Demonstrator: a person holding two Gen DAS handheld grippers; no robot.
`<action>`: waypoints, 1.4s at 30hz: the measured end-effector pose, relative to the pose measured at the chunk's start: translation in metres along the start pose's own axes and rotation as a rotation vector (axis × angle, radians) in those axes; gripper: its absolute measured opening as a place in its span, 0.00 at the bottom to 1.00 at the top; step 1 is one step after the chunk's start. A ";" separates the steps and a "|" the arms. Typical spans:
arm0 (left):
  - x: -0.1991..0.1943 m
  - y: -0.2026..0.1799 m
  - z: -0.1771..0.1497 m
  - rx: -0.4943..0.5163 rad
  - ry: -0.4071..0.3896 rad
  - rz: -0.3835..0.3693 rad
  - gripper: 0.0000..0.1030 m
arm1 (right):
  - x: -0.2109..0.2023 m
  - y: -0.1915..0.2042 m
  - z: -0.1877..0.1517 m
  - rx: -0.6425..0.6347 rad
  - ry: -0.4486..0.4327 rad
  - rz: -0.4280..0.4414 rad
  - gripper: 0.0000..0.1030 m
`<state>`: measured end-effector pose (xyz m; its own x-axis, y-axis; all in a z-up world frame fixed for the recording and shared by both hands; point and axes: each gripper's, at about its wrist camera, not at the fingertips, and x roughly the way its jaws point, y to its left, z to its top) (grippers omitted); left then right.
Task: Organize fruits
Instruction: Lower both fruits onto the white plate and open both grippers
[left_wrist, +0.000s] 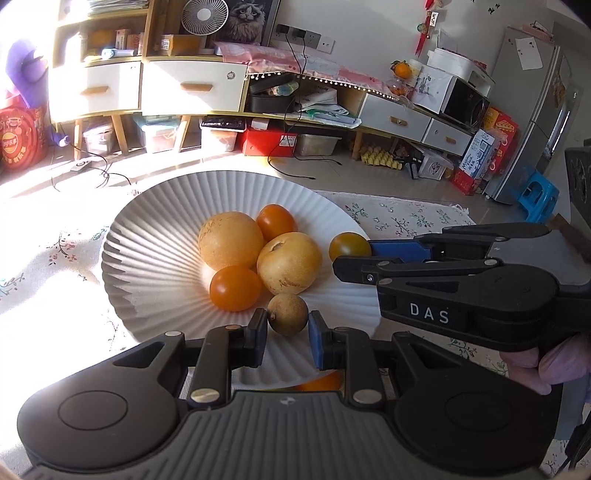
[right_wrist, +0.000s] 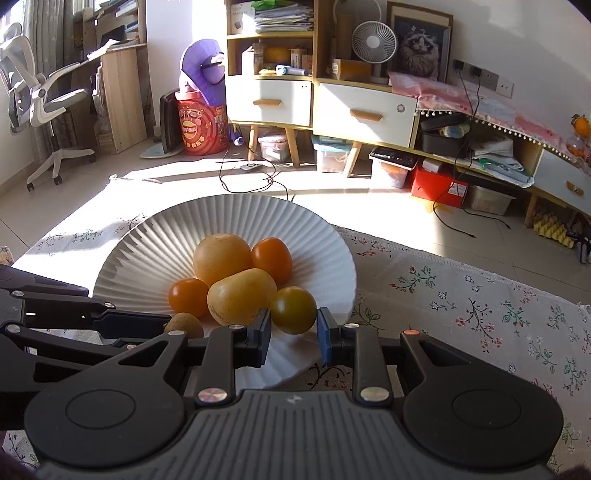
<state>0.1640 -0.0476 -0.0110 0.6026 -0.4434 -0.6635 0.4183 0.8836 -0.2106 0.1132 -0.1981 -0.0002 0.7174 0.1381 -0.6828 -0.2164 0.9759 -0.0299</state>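
Across the top of my view runs a white-drawered wooden cabinet (right_wrist: 317, 99) against the white wall (right_wrist: 517, 44). A white office chair (right_wrist: 33, 99) stands upper left, and hard sunlight washes the pale tiled floor (right_wrist: 332, 199) mid-frame.

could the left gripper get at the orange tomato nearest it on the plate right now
Probably not yet: the left gripper is shut on a small brown fruit, which sits right before the tomato.

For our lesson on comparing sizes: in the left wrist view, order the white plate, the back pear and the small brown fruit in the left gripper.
1. White plate
2. Back pear
3. Small brown fruit, smallest though nearest the camera, in the left gripper
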 end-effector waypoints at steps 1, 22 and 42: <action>0.000 0.000 0.000 -0.001 0.000 -0.001 0.09 | 0.000 0.000 0.000 -0.003 0.000 0.001 0.23; -0.005 -0.001 0.001 0.020 0.006 0.005 0.32 | -0.010 0.003 0.003 -0.007 0.001 -0.007 0.32; -0.050 0.002 -0.015 0.076 -0.001 0.044 0.69 | -0.053 0.007 -0.008 0.057 -0.025 -0.020 0.66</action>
<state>0.1247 -0.0211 0.0107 0.6220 -0.4047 -0.6703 0.4419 0.8881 -0.1262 0.0688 -0.2000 0.0299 0.7379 0.1219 -0.6638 -0.1645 0.9864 -0.0017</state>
